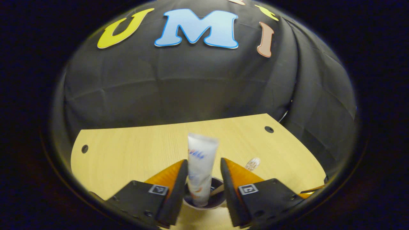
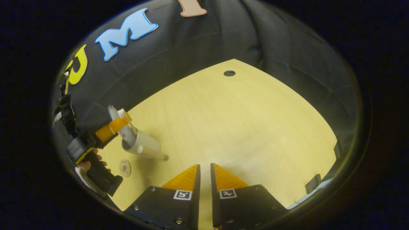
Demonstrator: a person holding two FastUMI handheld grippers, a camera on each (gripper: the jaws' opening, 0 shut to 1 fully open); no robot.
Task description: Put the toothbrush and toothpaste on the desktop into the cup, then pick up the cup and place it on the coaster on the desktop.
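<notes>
A white toothpaste tube (image 1: 202, 159) stands upright in the cup (image 1: 220, 196), which has a white rim and a dark inside. A toothbrush handle (image 1: 217, 190) leans in the cup beside it. My left gripper (image 1: 204, 161) stands open around the tube, with a small gap on the right side. The round patterned coaster (image 1: 253, 164) lies just right of the cup. In the right gripper view, the left gripper (image 2: 119, 126) hovers over the white cup (image 2: 145, 147), with the brush head (image 2: 121, 112) sticking up and the coaster (image 2: 125, 167) near it. My right gripper (image 2: 205, 166) is shut on nothing above bare tabletop.
The light wooden table (image 2: 243, 121) has dark round holes (image 1: 269, 129) (image 1: 84, 149) (image 2: 229, 73) near its far corners. A hand (image 2: 86, 164) holds the left gripper. A small dark object (image 2: 313, 183) sits at the table's right edge.
</notes>
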